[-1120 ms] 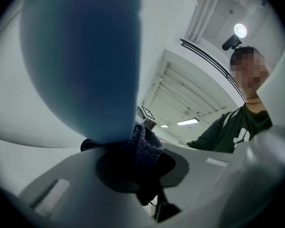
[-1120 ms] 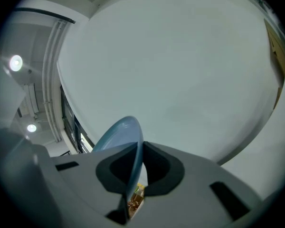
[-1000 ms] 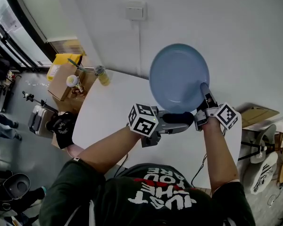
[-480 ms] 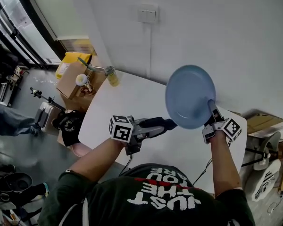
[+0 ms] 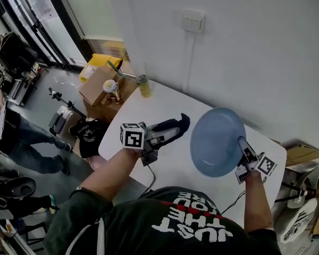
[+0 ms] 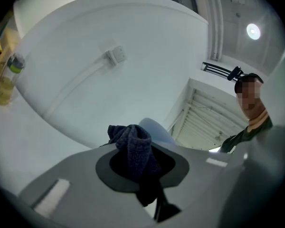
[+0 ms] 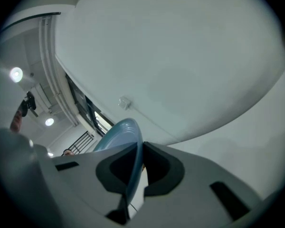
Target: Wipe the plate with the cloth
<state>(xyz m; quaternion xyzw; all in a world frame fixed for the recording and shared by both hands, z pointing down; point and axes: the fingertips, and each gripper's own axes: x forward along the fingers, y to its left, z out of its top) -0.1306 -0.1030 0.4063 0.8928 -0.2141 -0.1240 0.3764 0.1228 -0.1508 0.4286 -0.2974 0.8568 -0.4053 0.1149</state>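
**Cloth beside plate, not touching**
Left gripper point(image 5: 173, 127) clamps cloth point(image 5: 184, 120); plate point(image 5: 215, 142), rim pinched by right gripper point(image 5: 244, 146), lies near at cloth's 4 o'clock.

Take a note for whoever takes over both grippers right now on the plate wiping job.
Left gripper: shut on the dark cloth, pointing toward the plate.
Right gripper: shut on the rim of the blue plate, held on edge over the white table.
Cloth sits just left of the plate and is not touching it in the head view.
Done: cloth and plate are both in hand. Whether any wiping is done cannot be told.
Left: bring the cloth onto the plate's face and wipe it.
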